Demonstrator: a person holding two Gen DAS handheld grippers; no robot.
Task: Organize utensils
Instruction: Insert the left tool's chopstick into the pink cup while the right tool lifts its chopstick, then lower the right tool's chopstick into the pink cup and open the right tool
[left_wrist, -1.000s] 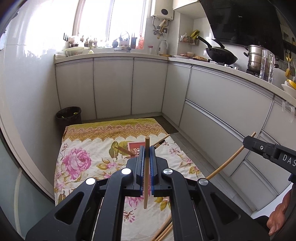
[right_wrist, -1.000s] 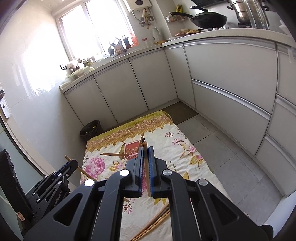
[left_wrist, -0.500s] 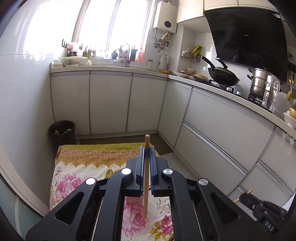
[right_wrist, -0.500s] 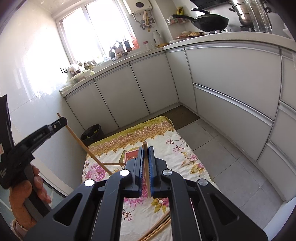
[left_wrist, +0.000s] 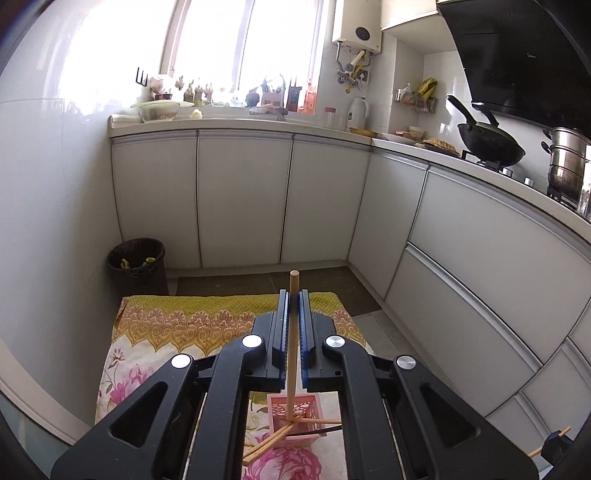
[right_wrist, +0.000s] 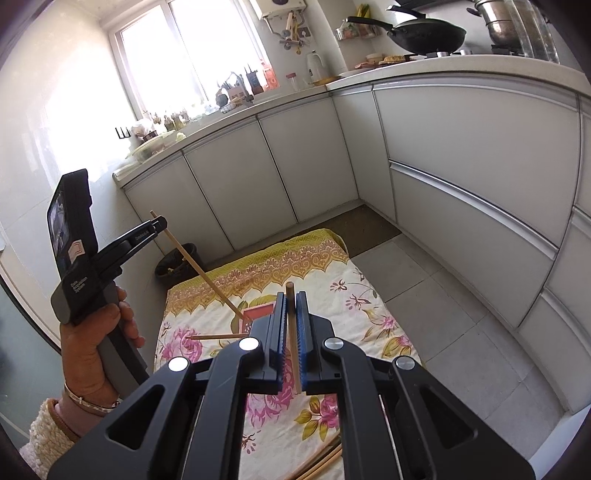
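Kitchen floor with grey tiles, a floral cloth (right_wrist: 317, 258) spread on it below the white cabinets. Sitting on the cloth is a pink perforated plastic holder (left_wrist: 295, 411). Left gripper (left_wrist: 293, 332) fingers pinch a wooden chopstick (left_wrist: 292, 350), tip right over the holder; I'd lower it straight in. Right gripper (right_wrist: 291, 332) pinches another chopstick (right_wrist: 293, 339), hanging back from the holder.
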